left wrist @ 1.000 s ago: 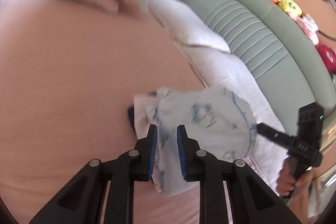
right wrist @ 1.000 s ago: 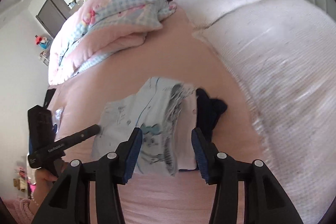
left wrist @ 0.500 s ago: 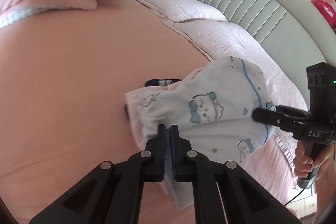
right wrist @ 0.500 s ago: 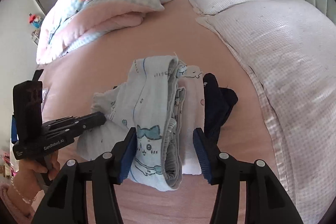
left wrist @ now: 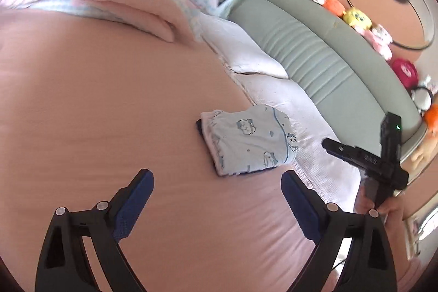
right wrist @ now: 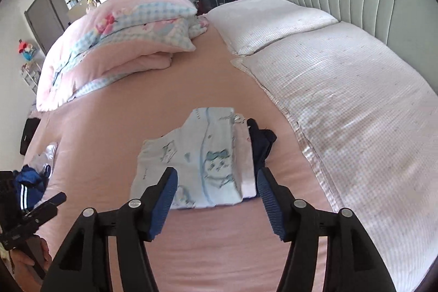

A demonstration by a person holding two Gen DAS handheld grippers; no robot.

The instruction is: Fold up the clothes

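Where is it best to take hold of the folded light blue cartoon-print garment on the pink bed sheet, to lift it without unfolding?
Probably grip the folded light blue cartoon-print garment at its thick stacked fold edge, coming from the side of the dark navy garment. There the layers lie together, so one pinch holds all. The opposite edge is thin and ragged.

My left gripper [left wrist: 216, 182] hangs with its blue-padded jaws spread wide and nothing between them. My right gripper [right wrist: 217, 179] is likewise spread apart, holding nothing. Each tool shows in the other's wrist view, gripped from below by a bare hand [left wrist: 388, 212]; in that view the right gripper's fingers look closer together.
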